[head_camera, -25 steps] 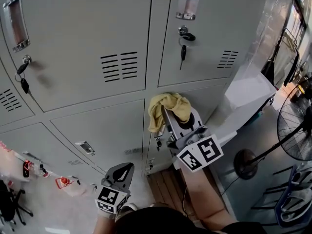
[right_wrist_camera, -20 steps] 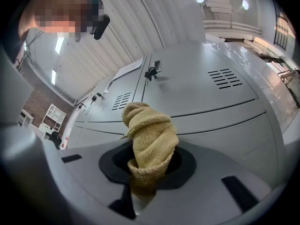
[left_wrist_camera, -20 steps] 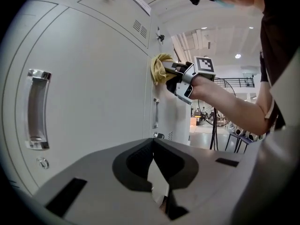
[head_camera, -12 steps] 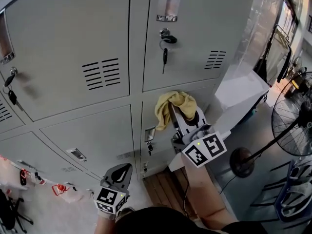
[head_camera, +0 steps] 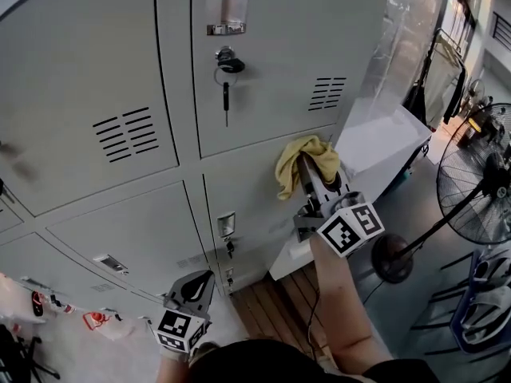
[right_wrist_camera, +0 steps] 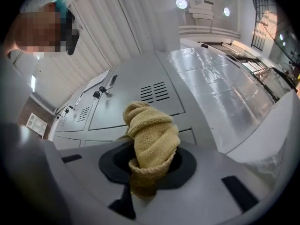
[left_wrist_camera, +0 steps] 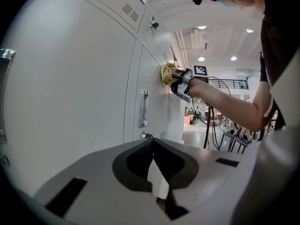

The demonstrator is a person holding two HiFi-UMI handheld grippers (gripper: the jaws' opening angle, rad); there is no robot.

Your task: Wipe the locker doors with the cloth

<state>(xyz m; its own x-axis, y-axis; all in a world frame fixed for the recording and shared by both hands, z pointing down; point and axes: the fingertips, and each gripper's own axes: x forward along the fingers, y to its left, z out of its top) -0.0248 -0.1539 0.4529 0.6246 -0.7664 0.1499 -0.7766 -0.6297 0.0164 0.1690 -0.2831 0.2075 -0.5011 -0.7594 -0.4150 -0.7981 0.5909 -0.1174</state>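
Right tongs (head_camera: 310,166) grip cloth (head_camera: 291,162) against lower locker door (head_camera: 255,198), near its right edge, arm (head_camera: 339,294) outstretched. Left tongs (head_camera: 201,280) closed, empty, held low.

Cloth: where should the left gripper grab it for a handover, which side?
Likely the loose fold of the cloth hanging left of the right gripper, from below left: it droops free; the rest is bunched against the locker door.
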